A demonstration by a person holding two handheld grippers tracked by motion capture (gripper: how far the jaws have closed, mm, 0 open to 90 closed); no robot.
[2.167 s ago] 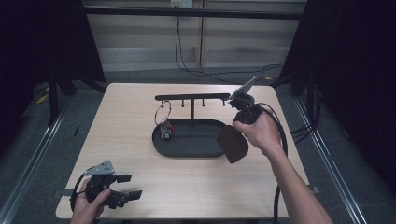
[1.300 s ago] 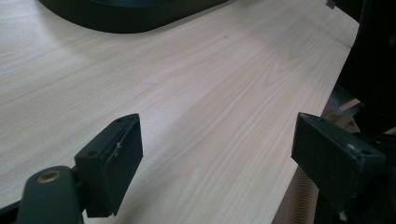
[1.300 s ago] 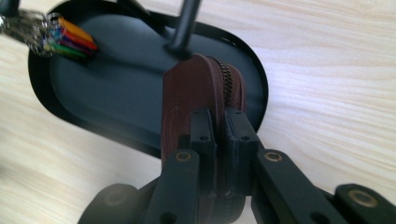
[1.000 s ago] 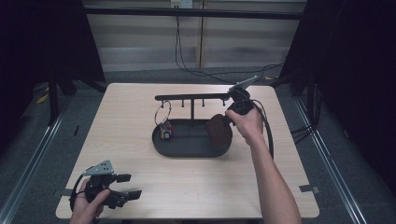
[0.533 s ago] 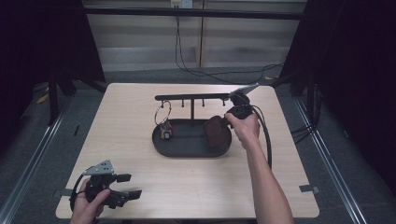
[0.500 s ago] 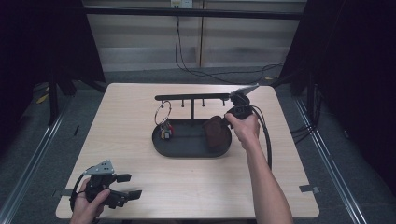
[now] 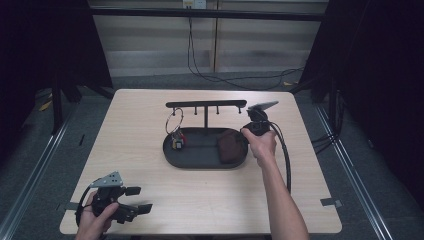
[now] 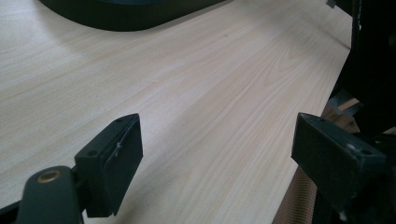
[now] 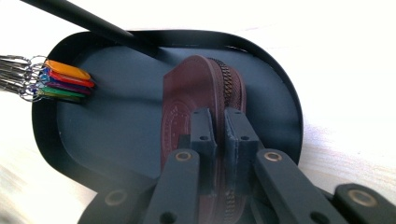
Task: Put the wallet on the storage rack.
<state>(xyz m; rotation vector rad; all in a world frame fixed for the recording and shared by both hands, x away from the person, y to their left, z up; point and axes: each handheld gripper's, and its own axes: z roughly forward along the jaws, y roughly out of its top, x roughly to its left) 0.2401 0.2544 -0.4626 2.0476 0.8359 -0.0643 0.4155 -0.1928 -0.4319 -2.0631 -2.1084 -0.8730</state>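
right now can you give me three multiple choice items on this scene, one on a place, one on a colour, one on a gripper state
1. Where is the dark brown zipped leather pouch?
A. over the black oval tray
B. on the bare wood table
C. hanging from the black rack bar

2. What colour is the topmost tag in the bunch of coloured key tags?
A. white
B. orange
C. black

3. How is the left gripper?
A. shut on the pouch
B. shut on nothing
C. open

Answers:
1 A, the right gripper holds it on edge above the tray floor.
2 B, the orange tag tops the stack.
3 C, its jaws stand wide apart over bare table.
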